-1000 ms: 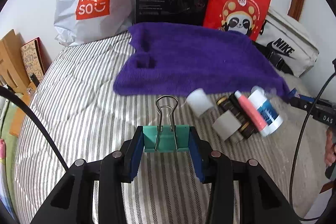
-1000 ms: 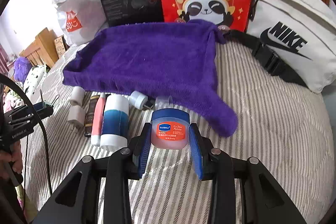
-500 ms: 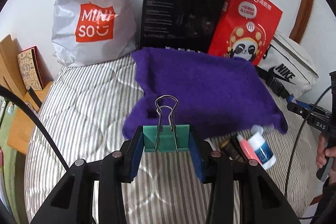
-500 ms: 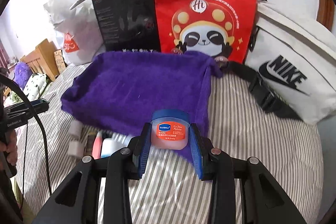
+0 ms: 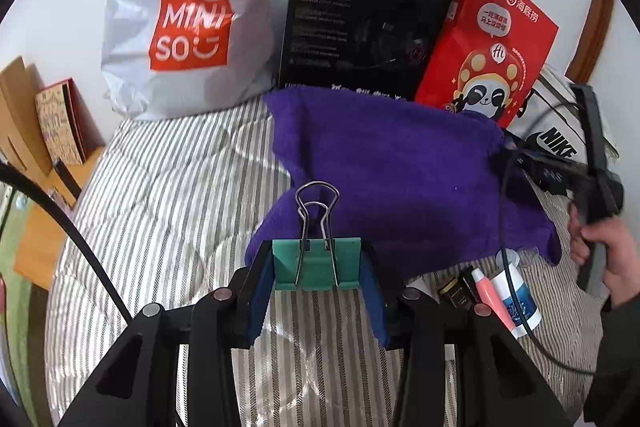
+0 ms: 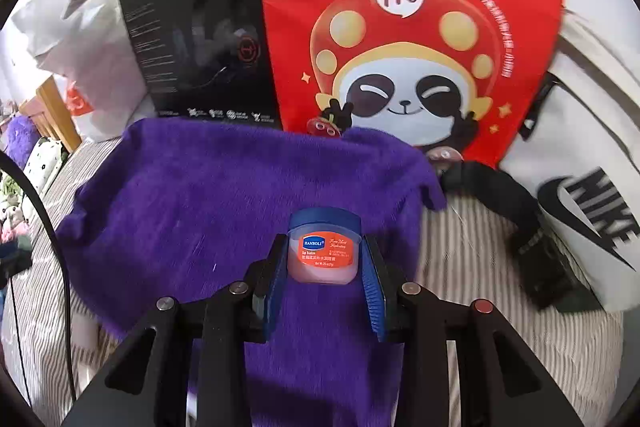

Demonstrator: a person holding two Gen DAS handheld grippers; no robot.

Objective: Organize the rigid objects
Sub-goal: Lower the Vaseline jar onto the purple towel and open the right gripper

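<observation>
We see both wrist views face the wall; left from farther back, right close; both share purple towel (image 5: 400,179) (image 6: 240,211).

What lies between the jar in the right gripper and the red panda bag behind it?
Only bare purple towel between the jar and the red panda bag, per the right wrist view.

L gripper (image 5: 316,265) & R gripper (image 6: 323,259): jaws clamped, each gripping.

home bedroom, striped quilted bed (image 5: 168,187), shopping bags (image 5: 184,23)
</observation>
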